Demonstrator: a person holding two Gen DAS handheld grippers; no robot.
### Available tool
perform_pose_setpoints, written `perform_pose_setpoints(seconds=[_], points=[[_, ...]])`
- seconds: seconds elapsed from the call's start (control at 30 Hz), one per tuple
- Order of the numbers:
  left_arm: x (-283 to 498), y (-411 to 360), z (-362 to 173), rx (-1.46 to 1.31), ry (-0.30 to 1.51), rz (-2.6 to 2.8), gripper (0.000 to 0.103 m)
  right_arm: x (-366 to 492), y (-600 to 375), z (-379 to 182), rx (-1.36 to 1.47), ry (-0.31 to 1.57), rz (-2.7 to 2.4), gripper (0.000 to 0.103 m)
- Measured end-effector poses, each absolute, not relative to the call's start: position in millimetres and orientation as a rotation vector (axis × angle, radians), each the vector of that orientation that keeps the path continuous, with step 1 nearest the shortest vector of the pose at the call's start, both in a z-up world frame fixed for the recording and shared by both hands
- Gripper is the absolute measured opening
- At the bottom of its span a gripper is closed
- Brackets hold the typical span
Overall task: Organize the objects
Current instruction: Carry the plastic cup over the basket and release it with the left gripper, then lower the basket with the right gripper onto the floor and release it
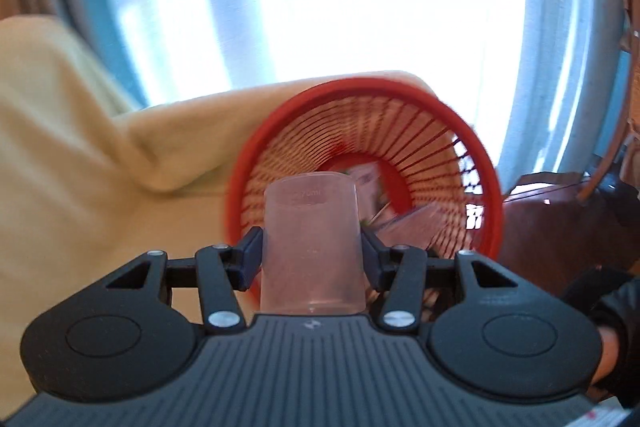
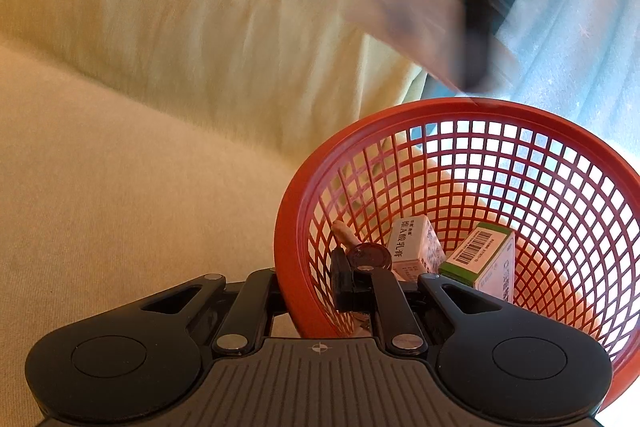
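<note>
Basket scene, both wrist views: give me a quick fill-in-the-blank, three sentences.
1. The left tongs hold a clear plastic ____.
2. The right tongs are clamped on the rim of the ____ mesh basket.
3. The small carton with printed characters lies ____ the basket.

Missing words: cup; red; inside

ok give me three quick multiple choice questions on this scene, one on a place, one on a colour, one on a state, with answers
1. Where do the two small boxes lie?
A. inside the basket
B. on the sofa cushion
C. between the left gripper's fingers

2. What colour is the mesh basket?
A. blue
B. red
C. white

3. What is the left gripper doing?
A. open on nothing
B. clamped on the basket rim
C. holding a clear cup

Answers:
1. A: the white box and the green-edged box rest at the bottom of the basket.
2. B: its rim and lattice are red.
3. C: the left gripper has its pads on either side of the clear cup; the right gripper pinches the rim.
</note>
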State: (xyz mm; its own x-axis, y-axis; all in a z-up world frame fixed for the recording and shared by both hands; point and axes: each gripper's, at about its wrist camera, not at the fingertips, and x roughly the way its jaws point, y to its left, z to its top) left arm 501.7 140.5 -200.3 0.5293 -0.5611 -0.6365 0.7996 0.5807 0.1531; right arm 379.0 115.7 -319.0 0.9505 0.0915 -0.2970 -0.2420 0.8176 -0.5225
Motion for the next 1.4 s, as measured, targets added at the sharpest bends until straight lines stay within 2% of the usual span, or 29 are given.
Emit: perform_pose_setpoints(seconds=[0.03, 0.1, 0.23, 0.5, 0.73, 0.93, 1.1, 1.33, 1.4], points=[[507, 125, -205, 0.459, 0.593, -0.876, 0.046, 379, 116, -318, -0.585, 0.265, 0.182, 0.007], [518, 105, -214, 0.434, 0.63, -0.916, 0.067, 379, 115, -317, -0.576, 0.265, 0.189, 0.007], [514, 95, -209, 0.432, 0.588, -0.892, 0.068, 376, 107, -312, -0.552, 0.26, 0.2, 0.006], [489, 161, -171, 0.269, 0.497, -0.678, 0.068, 368, 85, -301, -0.598, 0.259, 0.283, 0.002], [490, 196, -179, 0.22, 0.52, -0.539, 0.068, 374, 43, -270, -0.674, 0.247, 0.419, 0.0], [507, 171, -204, 0.198, 0.591, -0.488, 0.068, 380, -13, -234, -0.699, 0.233, 0.538, 0.002], [489, 134, -200, 0.061, 0.74, -0.465, 0.068, 374, -57, -190, -0.702, 0.362, 0.661, 0.004], [410, 93, -165, -0.113, 0.863, -0.303, 0.069, 326, -125, -155, -0.724, 0.57, 0.8, 0.003], [381, 80, -163, -0.128, 0.863, -0.253, 0.074, 306, -145, -166, -0.767, 0.6, 0.843, 0.003]])
